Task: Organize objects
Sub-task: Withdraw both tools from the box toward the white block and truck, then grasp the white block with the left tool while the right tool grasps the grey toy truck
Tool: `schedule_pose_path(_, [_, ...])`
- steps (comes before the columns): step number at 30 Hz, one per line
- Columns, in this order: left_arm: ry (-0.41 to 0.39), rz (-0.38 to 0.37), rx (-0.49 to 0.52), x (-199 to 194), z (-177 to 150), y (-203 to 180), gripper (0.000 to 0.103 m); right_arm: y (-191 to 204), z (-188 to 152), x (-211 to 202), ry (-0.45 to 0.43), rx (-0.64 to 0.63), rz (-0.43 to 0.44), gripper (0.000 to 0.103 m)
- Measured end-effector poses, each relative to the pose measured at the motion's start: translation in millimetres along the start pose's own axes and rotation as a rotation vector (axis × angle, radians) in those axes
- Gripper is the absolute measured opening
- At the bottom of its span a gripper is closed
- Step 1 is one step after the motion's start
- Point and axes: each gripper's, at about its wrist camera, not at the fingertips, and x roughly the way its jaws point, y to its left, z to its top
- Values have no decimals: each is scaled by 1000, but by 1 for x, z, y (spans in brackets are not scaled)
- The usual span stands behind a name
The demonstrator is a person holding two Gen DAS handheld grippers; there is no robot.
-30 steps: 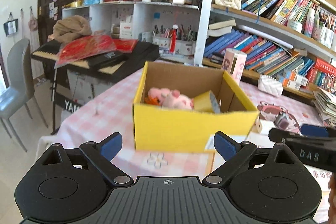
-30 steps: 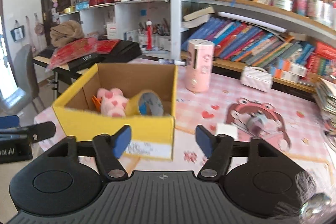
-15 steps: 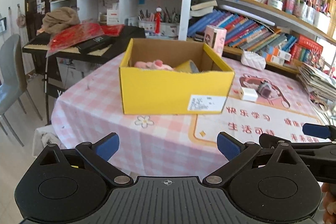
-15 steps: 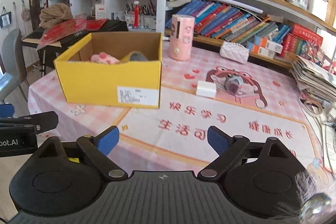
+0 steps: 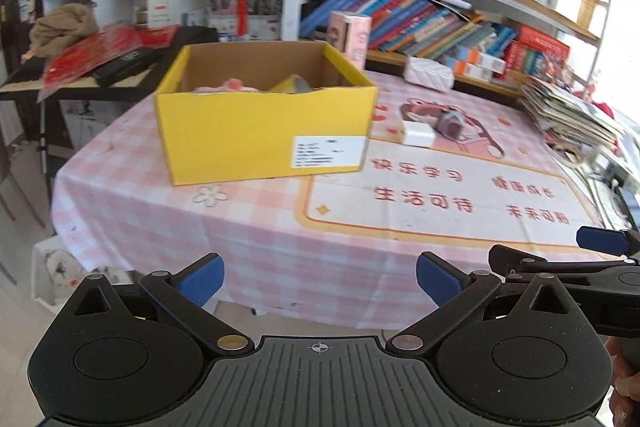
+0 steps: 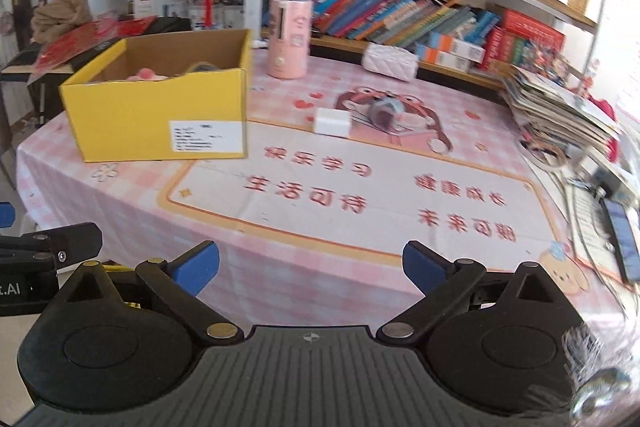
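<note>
Both tools empty, blue pads wide apart: left tool [image 5: 318,277], right tool [image 6: 310,265]. The jaws of both have just been opening, the right more markedly; nothing lies between either pair. Both sit low in frame, off the near edge of the desk [image 6: 280,259].

Yellow box [image 6: 160,115], upper left of the right wrist view, holds a pink plush [image 6: 146,75] and a tape roll [image 5: 294,85], both only partly visible over the rim. Loose on the desk, centre of frame: white block [image 6: 333,121] and, just beside it, a small grey-purple tape roll [image 6: 383,111].

Judgement: the step is to fetch the next loose item. The white block looks nearest for the right tool; straddle its short sides, pads square to the faces, close only once it is fully between them. Keep the left tool clear of the box wall.

Writing: red Chinese characters on the mat [image 6: 320,187], upside down in the right view; the left view reads "快乐学习" and "生活可待". Box label [image 6: 206,135] illegible. Left tool body shows "t.AI".
</note>
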Motion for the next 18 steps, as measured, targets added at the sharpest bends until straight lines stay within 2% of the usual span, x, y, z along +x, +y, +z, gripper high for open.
schedule_pose_path(10, [24,-86,78,14,4,-34,103,-36,-10,-4,22,88,-98,99])
schedule_pose_path(18, [36,-108,91,30,14,-52,103,-57,-7,4,37,112,-127,99])
